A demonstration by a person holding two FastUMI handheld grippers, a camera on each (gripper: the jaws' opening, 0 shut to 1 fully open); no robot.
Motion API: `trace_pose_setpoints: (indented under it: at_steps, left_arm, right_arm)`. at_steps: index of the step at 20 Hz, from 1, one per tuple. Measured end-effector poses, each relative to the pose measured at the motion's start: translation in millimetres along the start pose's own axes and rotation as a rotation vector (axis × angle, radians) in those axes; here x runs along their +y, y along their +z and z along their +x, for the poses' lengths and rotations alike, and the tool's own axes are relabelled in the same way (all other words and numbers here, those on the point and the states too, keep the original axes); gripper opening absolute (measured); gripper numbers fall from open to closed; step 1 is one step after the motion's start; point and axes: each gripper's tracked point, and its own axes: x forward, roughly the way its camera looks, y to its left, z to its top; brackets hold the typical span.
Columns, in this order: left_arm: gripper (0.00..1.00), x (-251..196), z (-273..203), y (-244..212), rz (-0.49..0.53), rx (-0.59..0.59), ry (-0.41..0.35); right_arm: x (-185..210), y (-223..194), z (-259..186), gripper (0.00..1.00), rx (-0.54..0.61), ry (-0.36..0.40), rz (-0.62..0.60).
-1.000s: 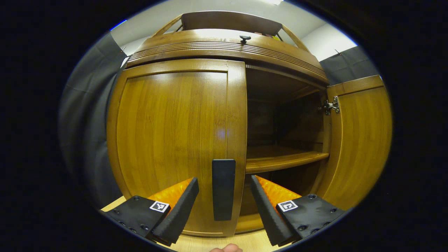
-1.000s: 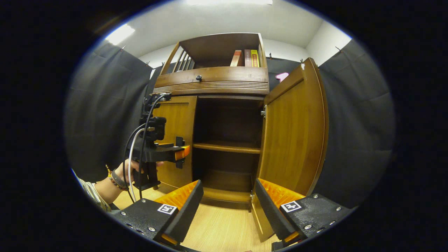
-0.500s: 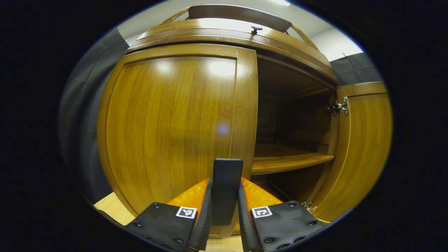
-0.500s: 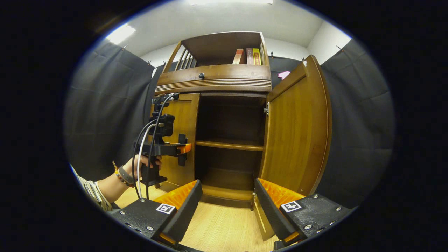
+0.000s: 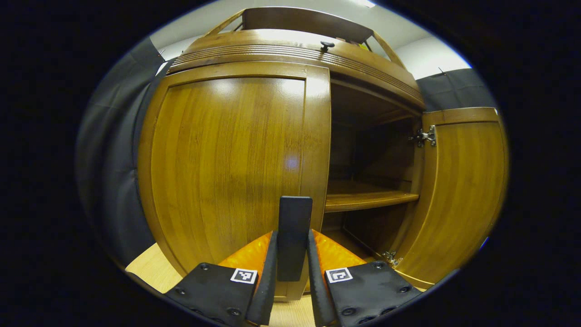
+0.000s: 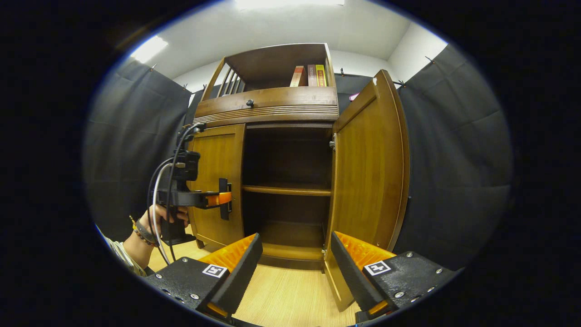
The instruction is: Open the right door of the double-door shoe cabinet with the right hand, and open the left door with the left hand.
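Left gripper (image 5: 292, 272) clenched on the flat black upright handle (image 5: 294, 236) of the brown wooden left door (image 5: 227, 168), door barely ajar, right gripper (image 6: 295, 268) released with fingers spread, swung-open brown wooden right door (image 6: 367, 172) just ahead to its right, dark cabinet interior (image 6: 286, 159) hard to make out, book spines (image 6: 308, 76) on top too small to read.

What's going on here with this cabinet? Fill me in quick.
A person is opening a wooden double-door shoe cabinet with a handheld gripper in each hand. The right door already stands wide open, showing a bare shelf inside, and the right gripper hangs open in front of it, holding nothing. The left gripper is shut on the left door's handle; that left door looks closed or barely cracked, so pulling it open is what remains.
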Motion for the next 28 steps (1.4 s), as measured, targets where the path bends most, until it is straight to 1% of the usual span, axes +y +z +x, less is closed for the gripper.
trace_pose_setpoints:
  at_steps: [2, 5, 8, 10, 13, 14, 15, 16, 18, 22, 23, 24, 25, 26, 27, 28]
  left_arm:
    - [0.39, -0.4, 6.5, -3.9, 0.028, 0.009, 0.005]
    - [0.35, -0.1, 5.2, -2.2, 0.028, -0.006, 0.008]
    - [0.32, 1.3, -1.5, 0.7, 0.027, -0.026, -0.001]
    - [0.33, 0.0, -8.8, 1.4, 0.029, -0.023, 0.0]
    - [0.31, 1.9, -33.7, 2.8, 0.018, -0.025, -0.01]
    - [0.32, 4.3, -45.9, 4.3, 0.007, -0.027, -0.015]
    - [0.34, 6.8, -59.1, 4.8, 0.013, -0.035, -0.022]
    - [0.33, 10.4, -72.1, 6.0, 0.028, -0.044, -0.022]
    - [0.32, 19.0, -98.9, 8.2, 0.048, -0.052, -0.012]
    - [0.32, 42.0, -141.0, 12.8, 0.029, -0.047, 0.014]
    - [0.29, 46.8, -148.5, 15.4, 0.034, -0.05, 0.018]
    - [0.28, 51.2, -154.8, 15.2, 0.037, -0.052, 0.022]
    - [0.27, 55.1, -159.5, 16.1, 0.04, -0.054, 0.027]
    - [0.29, 59.3, -164.9, 17.2, 0.041, -0.054, 0.038]
    - [0.26, 65.7, -170.5, 18.1, 0.043, -0.055, 0.052]
    - [0.26, 73.0, -176.6, 17.9, 0.053, -0.06, 0.067]
  right_arm:
    - [1.0, 1.0, 0.3, 0.94, -0.003, 0.002, 0.007]
    - [7.2, 0.0, -1.9, 0.94, -0.007, 0.026, 0.024]
    - [2.2, 1.3, -0.3, 0.94, -0.013, 0.015, 0.009]
    - [1.4, 0.9, 0.6, 0.94, -0.016, 0.017, 0.022]
    - [1.7, -1.3, 0.1, 0.94, -0.013, 0.027, 0.038]
    - [0.1, -1.6, -0.4, 0.94, -0.013, 0.024, 0.036]
    - [-2.2, -2.4, -0.2, 0.94, -0.014, 0.02, 0.036]
    - [-3.4, -1.7, -0.4, 0.94, -0.016, 0.018, 0.038]
    - [-4.5, -0.1, -1.4, 0.94, -0.022, 0.019, 0.048]
    - [0.8, 5.3, -6.6, 0.94, -0.04, 0.033, 0.06]
    - [3.6, 6.1, -9.1, 0.94, -0.045, 0.038, 0.061]
    - [5.8, 7.3, -10.4, 1.0, -0.048, 0.041, 0.061]
    - [8.3, 7.8, -11.5, 0.94, -0.051, 0.045, 0.061]
    - [11.5, 9.5, -12.7, 0.94, -0.053, 0.051, 0.06]
    - [14.9, 9.6, -15.0, 0.94, -0.054, 0.056, 0.061]
    - [18.3, 10.2, -16.6, 0.94, -0.054, 0.062, 0.059]
